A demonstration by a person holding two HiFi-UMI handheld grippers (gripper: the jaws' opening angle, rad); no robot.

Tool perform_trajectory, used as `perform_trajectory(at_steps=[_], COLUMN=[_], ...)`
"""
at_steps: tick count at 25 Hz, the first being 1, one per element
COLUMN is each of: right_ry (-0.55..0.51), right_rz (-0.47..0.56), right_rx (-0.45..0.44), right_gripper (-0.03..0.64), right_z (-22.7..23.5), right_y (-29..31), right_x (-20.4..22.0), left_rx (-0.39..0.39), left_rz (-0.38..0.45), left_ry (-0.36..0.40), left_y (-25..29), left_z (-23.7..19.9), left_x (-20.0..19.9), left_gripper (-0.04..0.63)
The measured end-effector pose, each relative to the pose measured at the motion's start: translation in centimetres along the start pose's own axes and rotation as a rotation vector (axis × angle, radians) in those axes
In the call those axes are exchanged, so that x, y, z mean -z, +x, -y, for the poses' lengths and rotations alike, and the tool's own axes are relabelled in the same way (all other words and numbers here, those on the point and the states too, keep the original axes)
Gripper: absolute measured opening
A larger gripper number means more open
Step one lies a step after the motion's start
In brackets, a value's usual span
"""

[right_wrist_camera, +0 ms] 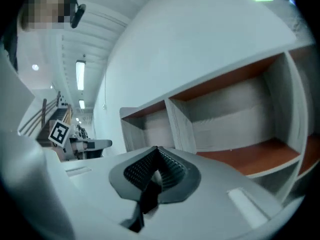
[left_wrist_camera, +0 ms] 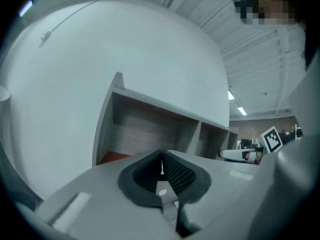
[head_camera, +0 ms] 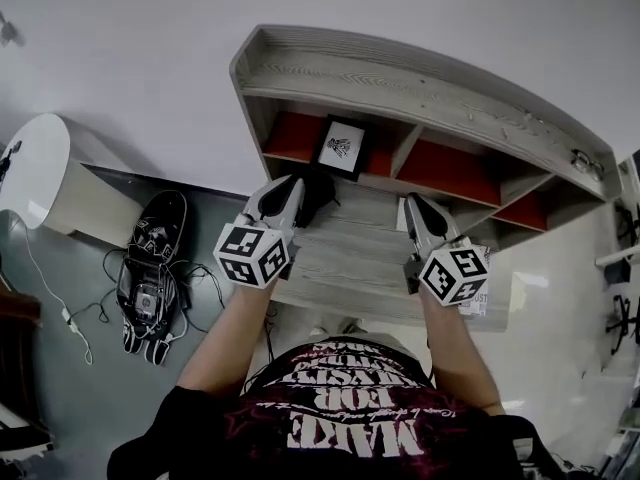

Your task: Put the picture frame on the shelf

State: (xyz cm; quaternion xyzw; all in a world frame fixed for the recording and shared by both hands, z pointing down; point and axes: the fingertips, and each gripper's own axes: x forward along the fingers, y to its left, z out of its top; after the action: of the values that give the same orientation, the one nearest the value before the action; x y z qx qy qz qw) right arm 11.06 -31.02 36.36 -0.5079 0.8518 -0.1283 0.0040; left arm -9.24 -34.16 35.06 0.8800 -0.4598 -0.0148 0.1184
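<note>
A black picture frame (head_camera: 341, 148) with a white print stands upright in the left compartment of the grey wooden shelf (head_camera: 420, 93), on its red floor. My left gripper (head_camera: 290, 190) hovers just in front of and below the frame, apart from it, its jaws shut with nothing between them (left_wrist_camera: 161, 156). To the right, before the middle compartment, my right gripper (head_camera: 418, 208) is also shut and empty (right_wrist_camera: 156, 151). The frame shows in neither gripper view; there I see only empty shelf compartments (left_wrist_camera: 150, 124) (right_wrist_camera: 225, 129).
A grey wooden desk top (head_camera: 350, 268) lies under both grippers. On the floor at the left lie a black skateboard-like device (head_camera: 152, 268) with cables and a white rounded cabinet (head_camera: 40, 173). Each gripper view shows the other gripper's marker cube (left_wrist_camera: 271, 139) (right_wrist_camera: 60, 132).
</note>
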Motion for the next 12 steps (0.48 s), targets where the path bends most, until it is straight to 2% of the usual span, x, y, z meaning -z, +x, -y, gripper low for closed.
perform_trajectory(at_steps=[1, 5, 8, 12], right_ry=[-0.040, -0.150, -0.169, -0.166], right_rz=[0.000, -0.003, 0.011, 0.022], right_rx=[0.006, 0.030, 0.047, 0.072], right_gripper=[0.025, 0.025, 0.025, 0.025], right_z=[-0.5, -2.5, -3.9, -5.0], right_y=[-1.1, -4.8, -7.2, -10.4], right_x=[-0.4, -1.5, -2.2, -2.8], left_rx=[0.011, 0.042, 0.067, 0.110], left_rz=[0.013, 0.030, 0.045, 0.061], left_ry=[0.019, 0.099, 0.148, 0.172], left_y=[-1.0, -4.0, -6.0, -8.3], left_z=[0.7, 3.6, 5.4, 7.8], left_x=[-0.6, -2.9, -4.2, -5.3], left_gripper=[0.000, 0.000, 0.000, 0.000])
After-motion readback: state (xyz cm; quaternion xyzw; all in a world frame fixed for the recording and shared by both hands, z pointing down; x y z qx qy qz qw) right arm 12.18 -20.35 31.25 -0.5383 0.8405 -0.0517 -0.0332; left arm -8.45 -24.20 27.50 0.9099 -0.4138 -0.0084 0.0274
